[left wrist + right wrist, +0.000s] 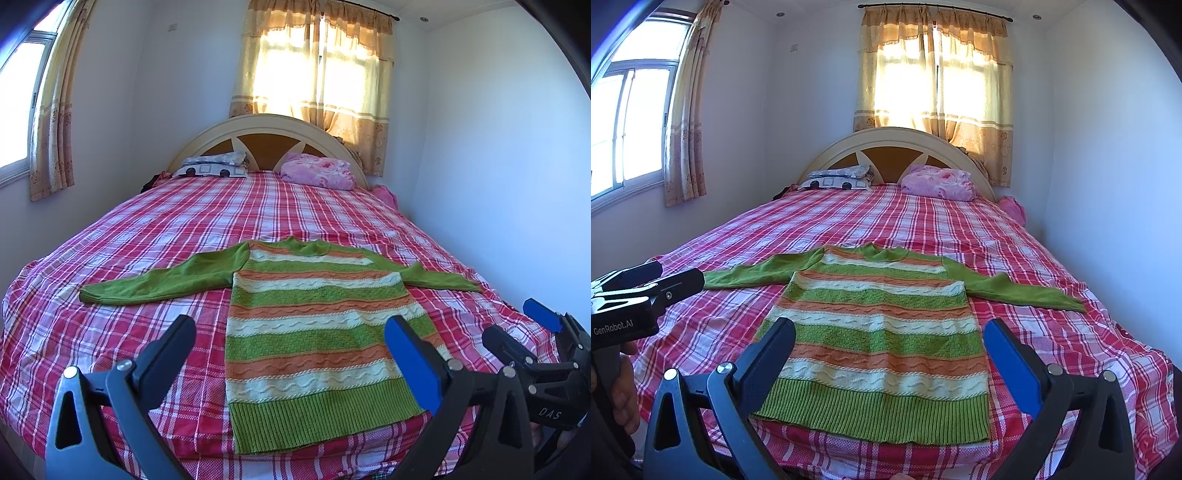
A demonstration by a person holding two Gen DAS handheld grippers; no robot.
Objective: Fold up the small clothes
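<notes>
On the red plaid bed (155, 221), we are hovering over a flat striped sweater (314, 332).

We are holding both the left gripper (291, 343) and right gripper (890, 347) released and empty near the hem; the sweater's long axis is running straight away from us, sleeves spread sideways, neither hand clearly nearer.

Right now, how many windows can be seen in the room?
2: one window on the left wall, one curtained window behind the headboard. Others may be out of view.
</notes>
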